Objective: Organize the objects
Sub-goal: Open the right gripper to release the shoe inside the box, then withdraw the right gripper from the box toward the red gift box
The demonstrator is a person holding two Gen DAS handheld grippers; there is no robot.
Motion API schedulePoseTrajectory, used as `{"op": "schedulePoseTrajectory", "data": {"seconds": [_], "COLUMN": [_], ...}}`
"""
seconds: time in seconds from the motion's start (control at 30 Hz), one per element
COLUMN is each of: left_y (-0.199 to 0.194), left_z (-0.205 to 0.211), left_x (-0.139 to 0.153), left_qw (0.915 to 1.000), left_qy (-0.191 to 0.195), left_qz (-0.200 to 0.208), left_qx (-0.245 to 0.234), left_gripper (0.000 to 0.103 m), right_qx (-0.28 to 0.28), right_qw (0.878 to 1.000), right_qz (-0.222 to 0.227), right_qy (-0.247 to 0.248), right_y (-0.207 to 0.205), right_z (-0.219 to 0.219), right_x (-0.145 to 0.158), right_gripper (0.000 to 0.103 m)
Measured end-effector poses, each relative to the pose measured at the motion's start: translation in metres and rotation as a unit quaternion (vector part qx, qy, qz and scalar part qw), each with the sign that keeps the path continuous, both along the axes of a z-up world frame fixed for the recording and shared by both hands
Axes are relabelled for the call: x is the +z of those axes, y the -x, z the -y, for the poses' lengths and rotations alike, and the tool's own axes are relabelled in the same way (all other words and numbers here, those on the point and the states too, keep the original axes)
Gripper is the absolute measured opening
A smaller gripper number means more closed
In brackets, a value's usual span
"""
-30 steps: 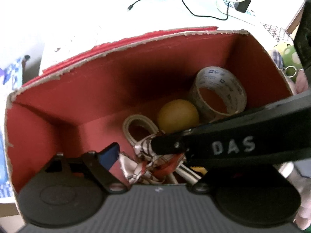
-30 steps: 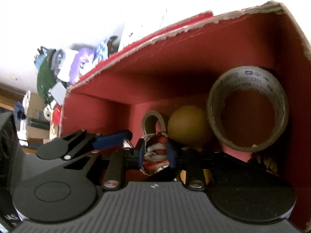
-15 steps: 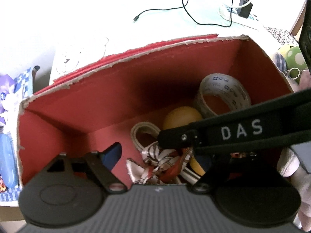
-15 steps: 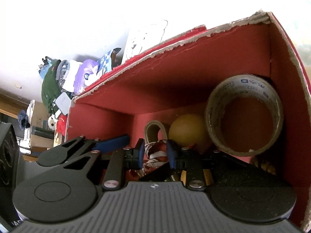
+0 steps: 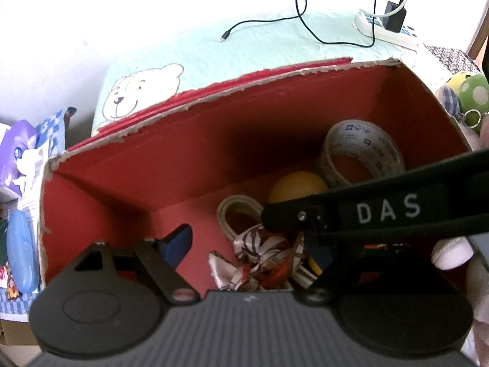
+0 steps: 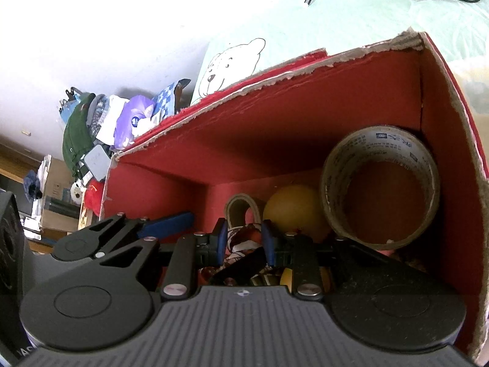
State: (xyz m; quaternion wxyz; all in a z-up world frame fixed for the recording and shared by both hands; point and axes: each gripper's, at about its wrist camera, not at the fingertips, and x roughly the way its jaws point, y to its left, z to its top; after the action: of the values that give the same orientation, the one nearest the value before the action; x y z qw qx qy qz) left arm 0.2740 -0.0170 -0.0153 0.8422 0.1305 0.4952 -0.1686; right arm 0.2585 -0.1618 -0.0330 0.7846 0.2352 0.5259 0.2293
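Observation:
A torn-rimmed red cardboard box [image 5: 128,183] [image 6: 305,116] fills both views. Inside lie a tape roll [image 5: 363,146] [image 6: 382,183], a yellow ball [image 5: 293,186] [image 6: 293,211], a cream strap loop [image 5: 235,211] [image 6: 241,205] and a red-and-white patterned scarf [image 5: 259,250] [image 6: 243,238]. My right gripper [image 6: 244,238] reaches down into the box, shut on the scarf. Its black body [image 5: 382,214] crosses the left wrist view. My left gripper [image 5: 247,249] hangs open over the box floor, around the scarf without touching it. Its right finger is mostly hidden.
Beyond the box lies a mint cloth with a bear picture [image 5: 140,91] [image 6: 229,64], a black cable [image 5: 275,21] and a power strip with a charger [image 5: 391,24]. A green spotted plush [image 5: 470,94] sits right of the box. Packets and clothes [image 5: 21,159] [image 6: 101,128] pile up on the left.
Both views have tilted up a little, so more of the table behind the box shows. The scarf stays between the right pads and the left jaws stay wide.

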Motion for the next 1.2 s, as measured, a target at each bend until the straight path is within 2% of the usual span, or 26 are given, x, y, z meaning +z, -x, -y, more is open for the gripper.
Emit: {"op": "schedulePoseTrajectory", "data": {"seconds": [0.23, 0.5, 0.8, 0.93, 1.1, 1.2], "left_y": [0.002, 0.003, 0.003, 0.006, 0.011, 0.013], "left_z": [-0.001, 0.001, 0.002, 0.003, 0.002, -0.002], "left_x": [0.001, 0.001, 0.004, 0.005, 0.009, 0.014], "left_qw": [0.9999, 0.9998, 0.9994, 0.9991, 0.9977, 0.9971], "left_qy": [0.000, -0.005, -0.005, -0.007, -0.006, 0.012], "left_qz": [0.011, 0.020, 0.034, 0.042, 0.067, 0.075], "left_qx": [0.002, 0.002, -0.003, 0.000, 0.005, 0.002], "left_gripper": [0.080, 0.080, 0.080, 0.080, 0.081, 0.083], "right_qx": [-0.021, -0.060, -0.056, -0.074, -0.086, -0.084], "right_qw": [0.999, 0.997, 0.995, 0.994, 0.988, 0.984], "right_qz": [0.024, 0.050, 0.080, 0.086, 0.122, 0.142], "right_qy": [0.012, -0.005, 0.011, 0.003, 0.044, 0.070], "right_y": [0.005, 0.012, 0.016, 0.019, 0.031, 0.043], "right_z": [0.003, 0.015, 0.012, 0.017, 0.017, 0.019], "right_x": [0.004, 0.007, 0.011, 0.013, 0.024, 0.028], "right_gripper": [0.025, 0.025, 0.025, 0.025, 0.025, 0.025]}}
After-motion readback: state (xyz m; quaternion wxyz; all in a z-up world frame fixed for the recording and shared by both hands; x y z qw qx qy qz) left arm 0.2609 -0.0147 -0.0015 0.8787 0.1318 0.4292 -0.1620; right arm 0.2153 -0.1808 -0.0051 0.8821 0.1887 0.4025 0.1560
